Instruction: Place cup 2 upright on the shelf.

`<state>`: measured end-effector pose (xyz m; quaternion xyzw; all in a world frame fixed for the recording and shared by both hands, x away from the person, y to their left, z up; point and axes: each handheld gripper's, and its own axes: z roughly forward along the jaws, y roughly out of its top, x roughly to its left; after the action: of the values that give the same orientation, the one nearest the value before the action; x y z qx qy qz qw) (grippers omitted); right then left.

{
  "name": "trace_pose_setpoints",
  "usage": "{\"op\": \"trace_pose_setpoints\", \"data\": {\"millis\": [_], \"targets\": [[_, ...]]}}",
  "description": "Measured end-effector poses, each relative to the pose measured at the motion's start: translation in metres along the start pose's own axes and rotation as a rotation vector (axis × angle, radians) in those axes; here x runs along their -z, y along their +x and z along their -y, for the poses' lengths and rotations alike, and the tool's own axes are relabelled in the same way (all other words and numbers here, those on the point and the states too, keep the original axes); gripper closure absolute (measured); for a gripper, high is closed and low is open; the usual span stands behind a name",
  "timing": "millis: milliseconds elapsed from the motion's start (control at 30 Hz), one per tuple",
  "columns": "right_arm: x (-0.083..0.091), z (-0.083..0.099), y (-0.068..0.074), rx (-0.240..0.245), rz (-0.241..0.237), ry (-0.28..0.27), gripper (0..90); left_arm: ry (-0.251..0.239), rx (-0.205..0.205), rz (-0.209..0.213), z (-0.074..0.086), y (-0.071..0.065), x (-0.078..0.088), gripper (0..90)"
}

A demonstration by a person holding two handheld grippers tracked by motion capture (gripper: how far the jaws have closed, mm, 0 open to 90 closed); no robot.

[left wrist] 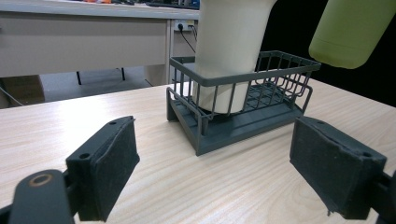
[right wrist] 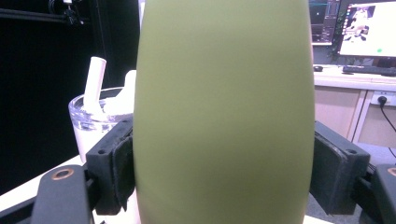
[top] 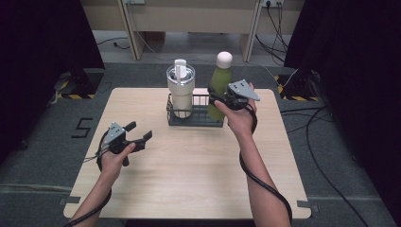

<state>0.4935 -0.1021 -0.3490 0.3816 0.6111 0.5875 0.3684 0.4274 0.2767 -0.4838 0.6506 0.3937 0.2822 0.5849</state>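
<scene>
A green bottle with a cream cap is held upright by my right gripper, lifted above the right half of a dark wire basket. Both pads press on the bottle's body in the right gripper view. A cream tumbler with a clear lid and a handle stands in the basket's left half. My left gripper rests low over the table's left side, open, nothing between its pads. Ahead of it stand the basket and tumbler, with the bottle's base hanging above.
The light wooden table has bare wood in front of the basket. A desk and cables lie on the floor beyond the far edge. Dark curtains flank both sides. A monitor sits on a desk behind the bottle.
</scene>
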Motion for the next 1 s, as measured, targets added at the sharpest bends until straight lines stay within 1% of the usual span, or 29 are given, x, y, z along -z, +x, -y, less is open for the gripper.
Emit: {"op": "trace_pose_setpoints", "data": {"millis": [367, 400, 567, 1000], "targets": [[-0.012, -0.008, 0.001, 0.003, 0.001, 0.0, 22.1, 0.004, -0.001, -0.003, 0.0, 0.001, 0.001, 14.2], [-0.013, -0.008, 0.001, 0.006, 0.002, -0.002, 22.1, 0.002, 0.001, -0.003, 0.0, 0.001, 0.001, 14.2], [-0.017, -0.008, 0.002, -0.008, 0.004, 0.002, 22.1, 0.001, 0.004, -0.007, 0.0, 0.002, 0.002, 14.2], [-0.03, -0.008, 0.001, -0.011, 0.016, 0.012, 22.1, 0.004, 0.006, -0.009, 0.001, 0.003, 0.002, 14.2]]}}
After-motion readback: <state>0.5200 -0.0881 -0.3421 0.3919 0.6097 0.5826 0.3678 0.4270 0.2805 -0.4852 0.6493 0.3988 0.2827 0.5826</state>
